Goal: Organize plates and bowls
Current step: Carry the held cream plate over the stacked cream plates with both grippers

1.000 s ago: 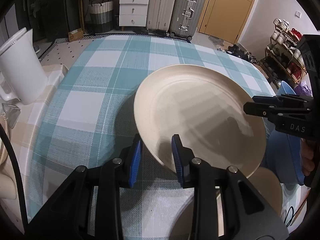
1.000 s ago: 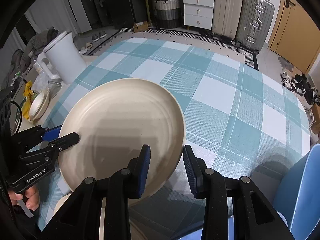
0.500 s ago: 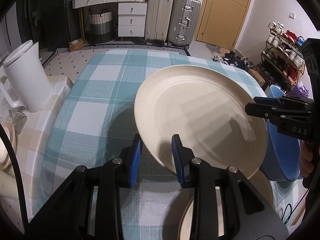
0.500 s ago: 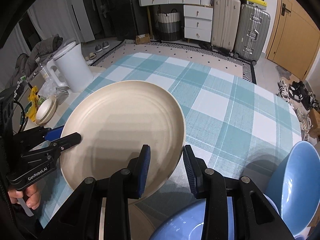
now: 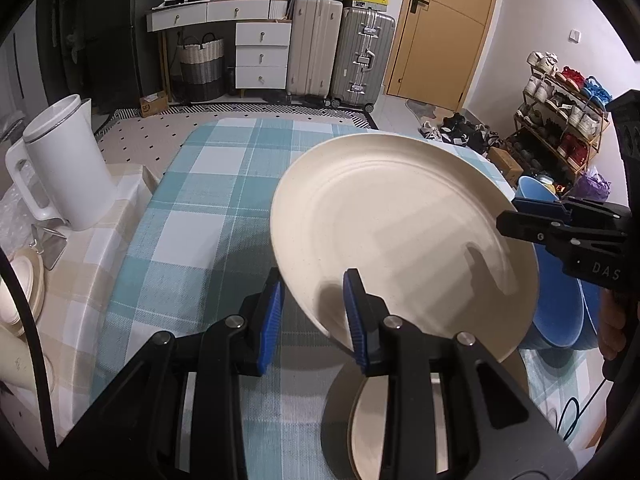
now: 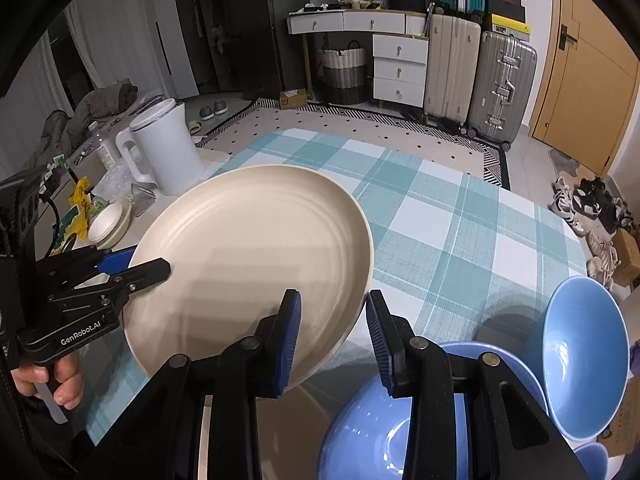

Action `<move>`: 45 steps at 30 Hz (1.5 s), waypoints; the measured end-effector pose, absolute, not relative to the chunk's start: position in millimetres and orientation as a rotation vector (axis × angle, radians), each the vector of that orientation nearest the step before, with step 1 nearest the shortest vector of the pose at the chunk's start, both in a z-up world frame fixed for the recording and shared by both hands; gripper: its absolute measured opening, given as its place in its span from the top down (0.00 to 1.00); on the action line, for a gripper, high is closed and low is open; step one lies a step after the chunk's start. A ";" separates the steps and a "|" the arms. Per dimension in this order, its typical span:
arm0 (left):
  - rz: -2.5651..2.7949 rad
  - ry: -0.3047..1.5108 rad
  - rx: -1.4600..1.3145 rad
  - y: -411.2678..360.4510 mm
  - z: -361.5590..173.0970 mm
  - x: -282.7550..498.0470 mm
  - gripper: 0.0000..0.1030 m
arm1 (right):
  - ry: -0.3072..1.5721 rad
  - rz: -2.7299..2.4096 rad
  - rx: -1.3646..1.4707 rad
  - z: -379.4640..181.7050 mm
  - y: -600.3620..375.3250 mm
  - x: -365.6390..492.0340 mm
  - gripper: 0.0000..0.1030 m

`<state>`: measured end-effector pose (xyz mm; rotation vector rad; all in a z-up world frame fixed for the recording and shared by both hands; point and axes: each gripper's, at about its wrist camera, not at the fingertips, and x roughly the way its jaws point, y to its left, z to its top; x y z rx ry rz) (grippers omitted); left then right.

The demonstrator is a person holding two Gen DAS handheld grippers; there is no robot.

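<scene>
A large cream plate (image 5: 400,232) hangs tilted above the checked tablecloth (image 5: 192,224), carried at two sides of its rim. My left gripper (image 5: 313,292) is shut on the near-left rim, which runs between its blue pads. My right gripper (image 6: 332,308) is shut on the rim (image 6: 248,264) at the opposite side, and its jaws show at the right of the left wrist view (image 5: 516,216). The left gripper (image 6: 148,264) shows at the left of the right wrist view, with a hand below it. A second cream plate (image 5: 372,420) lies on the table under the carried one.
Two blue bowls sit at the table's near right, one upright (image 6: 400,424) and one tipped on its side (image 6: 584,360). A white kettle (image 5: 68,168) and small cream bowls (image 5: 24,288) stand on a side surface at the left. Suitcases and drawers line the far wall.
Both grippers have risen and drawn back with the plate held between them. The table now looks farther below, and the blue bowls have come into the right wrist view.
</scene>
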<state>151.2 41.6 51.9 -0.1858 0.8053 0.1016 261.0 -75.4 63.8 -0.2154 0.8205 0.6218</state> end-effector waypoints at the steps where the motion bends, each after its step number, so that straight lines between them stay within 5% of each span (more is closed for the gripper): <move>1: 0.101 0.803 -0.184 40.1 53.6 147.7 0.74 | 0.815 0.623 -0.212 65.6 -76.2 257.7 0.65; 45: 0.050 0.740 -0.085 -7.4 75.5 57.5 0.74 | 0.635 0.600 -0.170 66.1 -118.6 124.4 0.65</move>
